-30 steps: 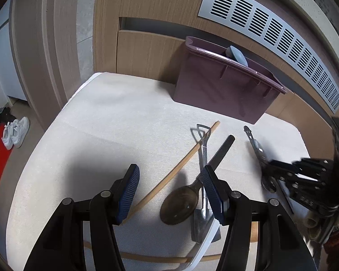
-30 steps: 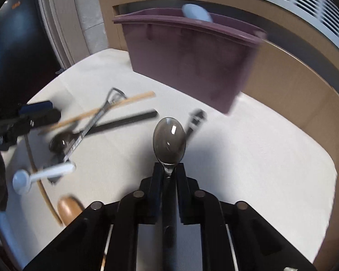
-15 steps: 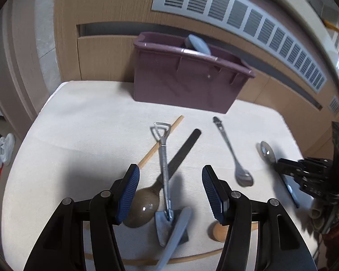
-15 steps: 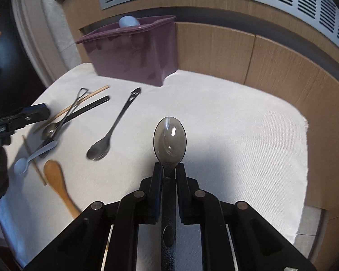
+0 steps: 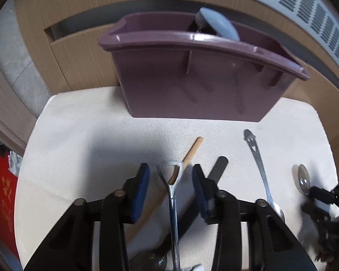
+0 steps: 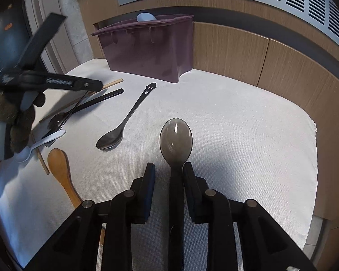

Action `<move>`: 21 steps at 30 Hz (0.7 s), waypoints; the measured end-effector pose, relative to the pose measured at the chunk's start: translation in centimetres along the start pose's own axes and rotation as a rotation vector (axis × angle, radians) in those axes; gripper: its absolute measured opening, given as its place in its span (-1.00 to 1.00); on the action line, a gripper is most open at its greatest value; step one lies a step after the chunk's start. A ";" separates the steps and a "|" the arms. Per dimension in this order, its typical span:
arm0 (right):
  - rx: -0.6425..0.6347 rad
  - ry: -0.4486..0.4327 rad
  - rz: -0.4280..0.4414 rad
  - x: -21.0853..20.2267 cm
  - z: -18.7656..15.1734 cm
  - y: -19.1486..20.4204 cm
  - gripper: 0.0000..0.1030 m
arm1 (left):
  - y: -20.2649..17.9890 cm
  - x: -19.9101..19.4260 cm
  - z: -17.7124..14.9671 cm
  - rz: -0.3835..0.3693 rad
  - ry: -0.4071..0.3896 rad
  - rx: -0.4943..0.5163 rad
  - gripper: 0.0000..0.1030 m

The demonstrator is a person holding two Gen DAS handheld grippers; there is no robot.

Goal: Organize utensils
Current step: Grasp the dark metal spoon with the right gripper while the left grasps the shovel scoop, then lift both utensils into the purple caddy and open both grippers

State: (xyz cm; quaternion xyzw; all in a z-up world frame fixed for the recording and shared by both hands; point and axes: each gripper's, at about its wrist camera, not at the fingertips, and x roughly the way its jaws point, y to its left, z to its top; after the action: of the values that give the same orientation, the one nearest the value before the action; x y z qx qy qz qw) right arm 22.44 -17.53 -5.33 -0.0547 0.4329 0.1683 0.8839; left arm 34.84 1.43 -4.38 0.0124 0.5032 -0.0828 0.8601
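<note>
Hiding most of the shovel-handled spoon (image 5: 173, 194), the closing left claw (image 5: 170, 180) straddles it.

The left gripper (image 5: 170, 181) is a black plastic frame with round silver screws at its joints; its fingers (image 5: 141, 189) carry ribbed blue pads; the right gripper (image 6: 169, 184) matches (printed white lettering, unreadable, marks one arm).

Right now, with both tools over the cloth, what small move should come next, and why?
Probably let the left tool finish closing on the shovel-handled metal utensil. Its handle already lies between the closing blue pads, which do not yet press it. The right tool is opening around the dark spoon, which lies on the white cloth.
</note>
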 end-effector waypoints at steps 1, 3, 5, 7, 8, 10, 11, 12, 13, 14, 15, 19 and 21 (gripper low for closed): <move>-0.003 -0.001 0.000 0.0 0.0 0.1 -0.48 | 0.1 0.2 0.0 -0.002 0.008 -0.005 -0.34; -0.008 -0.002 0.003 0.0 -0.1 0.2 -0.44 | 0.1 0.2 -0.2 -0.003 -0.004 0.003 -0.50; -0.001 -0.001 0.030 0.0 -0.2 0.1 -0.24 | 0.2 -0.4 -0.6 -0.025 -0.031 0.005 -0.56; 0.022 0.010 0.105 0.1 -0.1 -0.2 0.04 | 0.4 -1.7 -1.2 -0.046 -0.082 -0.005 -0.56; 0.031 0.014 0.123 0.0 -0.2 -0.2 0.15 | 0.6 -2.6 -1.6 -0.054 -0.111 -0.012 -0.56; 0.059 0.026 0.144 0.0 -0.1 -0.3 0.21 | 1.0 -4.3 -2.4 -0.072 -0.159 -0.025 -0.56; 0.056 0.039 0.147 0.1 0.1 -0.1 0.25 | 1.3 -5.3 -3.0 -0.080 -0.187 -0.032 -0.56; 0.037 0.060 0.144 0.2 0.5 0.2 0.25 | 1.3 -5.9 -3.3 -0.083 -0.204 -0.033 -0.56; 0.021 0.083 0.134 0.4 1.0 0.3 0.18 | 1.5 -6.8 -3.8 -0.086 -0.230 -0.034 -0.56; 0.028 0.080 0.114 0.4 1.3 0.2 -0.01 | 1.6 -7.6 -4.2 -0.089 -0.250 -0.036 -0.56; 0.032 0.074 0.082 0.5 1.6 0.1 -0.11 | 1.7 -8.1 -4.5 -0.097 -0.266 -0.041 -0.56; 0.002 0.077 -0.015 1.8 2.7 0.3 -0.18 | 2.2 -10.0 -5.3 -0.131 -0.310 -0.050 -0.56; -0.025 0.085 -0.051 2.4 3.3 0.8 -0.18 | 2.2 -10.8 -5.5 -0.146 -0.326 -0.048 -0.56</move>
State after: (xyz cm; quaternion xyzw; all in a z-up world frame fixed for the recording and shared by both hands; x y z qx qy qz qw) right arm 25.96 -15.39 -5.11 -0.0839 0.4663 0.1488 0.8680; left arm 25.26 5.56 2.16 -0.0585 0.3588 -0.1340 0.9219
